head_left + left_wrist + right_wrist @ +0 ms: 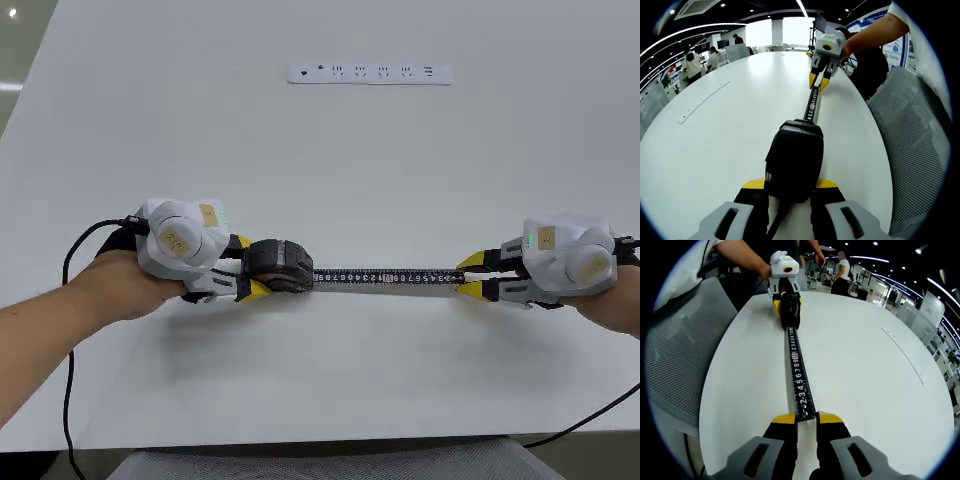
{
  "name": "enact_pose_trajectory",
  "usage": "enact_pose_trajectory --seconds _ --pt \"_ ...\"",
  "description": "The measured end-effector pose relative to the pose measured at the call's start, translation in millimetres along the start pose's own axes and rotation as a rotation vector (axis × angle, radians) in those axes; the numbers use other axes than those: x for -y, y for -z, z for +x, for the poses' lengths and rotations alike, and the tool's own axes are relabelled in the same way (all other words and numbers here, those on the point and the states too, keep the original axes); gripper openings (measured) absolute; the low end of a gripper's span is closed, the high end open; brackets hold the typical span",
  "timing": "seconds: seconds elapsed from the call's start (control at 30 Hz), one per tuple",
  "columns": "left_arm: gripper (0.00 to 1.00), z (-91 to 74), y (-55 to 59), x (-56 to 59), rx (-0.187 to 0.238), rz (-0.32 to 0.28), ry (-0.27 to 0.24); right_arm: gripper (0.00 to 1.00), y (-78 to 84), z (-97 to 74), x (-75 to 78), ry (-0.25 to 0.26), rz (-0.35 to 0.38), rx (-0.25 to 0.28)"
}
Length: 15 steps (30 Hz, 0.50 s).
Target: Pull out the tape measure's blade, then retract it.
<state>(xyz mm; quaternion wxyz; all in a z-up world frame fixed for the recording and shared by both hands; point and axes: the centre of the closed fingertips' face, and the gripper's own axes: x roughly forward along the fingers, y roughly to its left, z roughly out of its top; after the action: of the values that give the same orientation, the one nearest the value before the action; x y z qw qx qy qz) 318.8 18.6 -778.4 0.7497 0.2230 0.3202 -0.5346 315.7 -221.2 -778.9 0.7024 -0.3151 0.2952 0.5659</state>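
A black tape measure case (279, 265) rests on the white table, held between the yellow-tipped jaws of my left gripper (247, 266), which is shut on it. In the left gripper view the case (795, 160) sits close in front and the blade (811, 106) runs away toward the other gripper (817, 82). The dark blade (388, 277) with white numbers lies flat, stretched to the right. My right gripper (472, 276) is shut on the blade's end. In the right gripper view the blade (797, 375) leads from my jaws (806, 418) back to the case (790, 310).
A white power strip (370, 73) lies flat at the far middle of the table (330, 160). Black cables trail off the near edge at both sides. A mesh chair back (330, 462) sits just below the table's front edge. People stand in the room behind.
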Motion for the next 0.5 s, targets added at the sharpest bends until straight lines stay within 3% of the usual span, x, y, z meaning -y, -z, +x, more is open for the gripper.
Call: enact_pose_trajectory --seconds 0.5 --pt "0.29 -0.8 -0.6 0.1 0.0 0.0 0.0 0.08 11.5 -7.4 2.2 0.0 0.006 -0.025"
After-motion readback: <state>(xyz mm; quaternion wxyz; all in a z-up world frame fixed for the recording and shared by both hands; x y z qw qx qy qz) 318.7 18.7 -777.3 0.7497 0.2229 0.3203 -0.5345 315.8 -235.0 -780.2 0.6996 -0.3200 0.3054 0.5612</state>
